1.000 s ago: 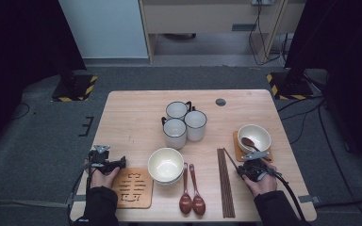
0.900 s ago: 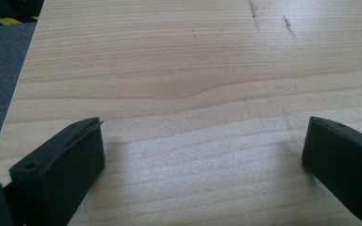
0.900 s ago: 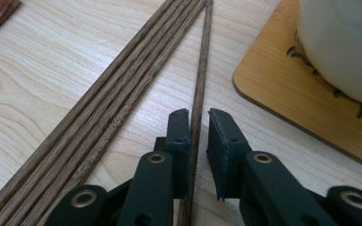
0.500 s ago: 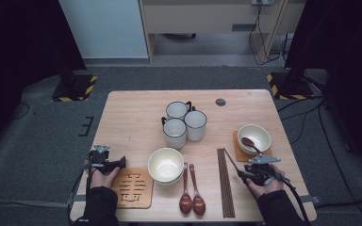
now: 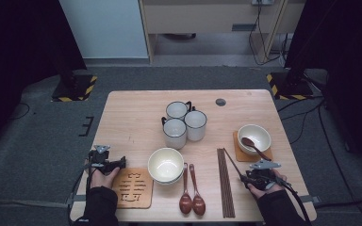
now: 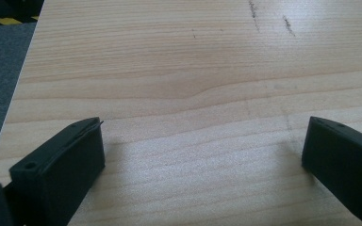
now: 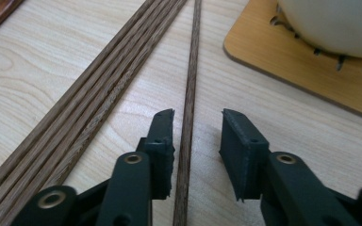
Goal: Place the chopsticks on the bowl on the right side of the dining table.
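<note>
The bench point(image 5: 136, 120) carries a half-laid place setting; the main change since a second ago is at its right front, where the right tool point(image 5: 243, 177) has drawn back from beside the right bowl point(image 5: 254, 136) toward the person's edge and now sits low over a lone chopstick point(image 7: 188, 101) that lies split off from the chopstick bundle point(image 5: 225, 181); in the right gripper view its jaws stand partly apart, one either side of that stick, not yet touching it, so my guess is that the next step is to close and lift it, perhaps toward the right bowl, which rests on a coaster point(image 5: 239, 153) with a spoon point(image 5: 256, 147) in it; the left tool point(image 5: 120, 163) has not moved, resting on the bench at the left front just beside the carved coaster point(image 5: 133, 188), jaws wide apart over bare wood with nothing between them; near the middle stands a stack of bowls point(image 5: 166, 165), behind it three mugs point(image 5: 185, 123) grouped close, and to its right two more spoons point(image 5: 191, 197) side by side; the bundle lies just left of the lone stick and close enough that a jaw closing crookedly could catch a neighbour; the coaster's edge is near on the other side.
</note>
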{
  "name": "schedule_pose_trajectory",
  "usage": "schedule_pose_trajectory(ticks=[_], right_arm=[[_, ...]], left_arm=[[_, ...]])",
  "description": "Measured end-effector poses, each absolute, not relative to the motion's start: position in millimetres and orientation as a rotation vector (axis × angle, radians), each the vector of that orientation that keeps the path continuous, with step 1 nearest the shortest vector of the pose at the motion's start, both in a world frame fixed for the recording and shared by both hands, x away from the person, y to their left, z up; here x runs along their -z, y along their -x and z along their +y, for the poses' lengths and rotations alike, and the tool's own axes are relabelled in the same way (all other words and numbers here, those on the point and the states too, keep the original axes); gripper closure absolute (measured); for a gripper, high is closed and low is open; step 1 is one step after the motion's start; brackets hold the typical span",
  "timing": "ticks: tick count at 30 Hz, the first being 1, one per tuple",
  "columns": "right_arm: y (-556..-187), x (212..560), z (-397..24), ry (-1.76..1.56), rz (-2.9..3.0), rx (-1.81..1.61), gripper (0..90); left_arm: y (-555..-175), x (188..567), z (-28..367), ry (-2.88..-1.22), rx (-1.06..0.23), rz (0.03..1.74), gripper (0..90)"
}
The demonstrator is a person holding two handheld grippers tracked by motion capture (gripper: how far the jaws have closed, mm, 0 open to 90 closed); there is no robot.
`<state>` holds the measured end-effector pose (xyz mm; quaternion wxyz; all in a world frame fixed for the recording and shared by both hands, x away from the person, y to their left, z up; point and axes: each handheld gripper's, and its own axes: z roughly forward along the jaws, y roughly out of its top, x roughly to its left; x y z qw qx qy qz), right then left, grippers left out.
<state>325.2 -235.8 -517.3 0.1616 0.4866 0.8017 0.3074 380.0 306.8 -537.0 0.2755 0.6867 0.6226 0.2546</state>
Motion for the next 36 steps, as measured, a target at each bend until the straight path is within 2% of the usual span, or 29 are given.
schedule_pose_trajectory(ticks=[15, 36], right_arm=[[-323.4, 519.4, -232.1, -1.358, 2.304, -0.834, 84.2], [-329.6, 510.0, -247.9, -1.401, 2.261, -0.969, 85.0]], left_arm=[[-380.0, 537.0, 306.8, -1.845, -0.684, 1.673, 0.0], [-380.0, 537.0, 306.8, -1.845, -0.684, 1.673, 0.0]])
